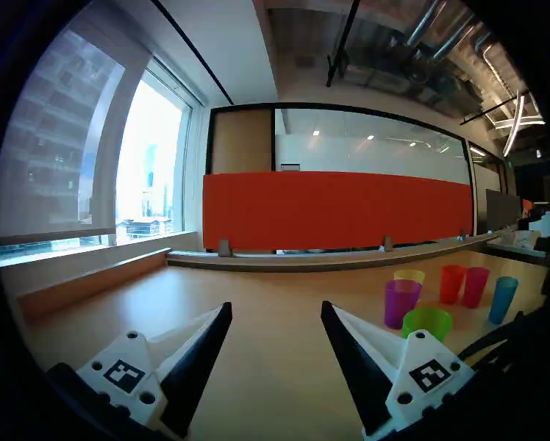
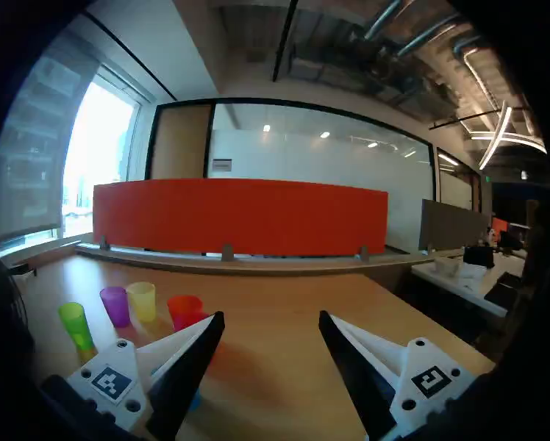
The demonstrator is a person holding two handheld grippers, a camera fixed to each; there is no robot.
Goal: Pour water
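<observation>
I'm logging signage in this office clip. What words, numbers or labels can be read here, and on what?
No text can be read.
Paper sign on the glass wall: too small and blurred to read.
Square markers on the right gripper and left gripper: black-and-white patterns, not words.
Cups: no print visible.

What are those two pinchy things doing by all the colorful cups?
A person holds two grippers over a wooden table. The left gripper and the right gripper are both open and grip nothing. Standing on the table are a purple cup, yellow cup, red cup, pink cup, blue cup and green cup. The job is pouring water, but no cup is picked up yet.
</observation>
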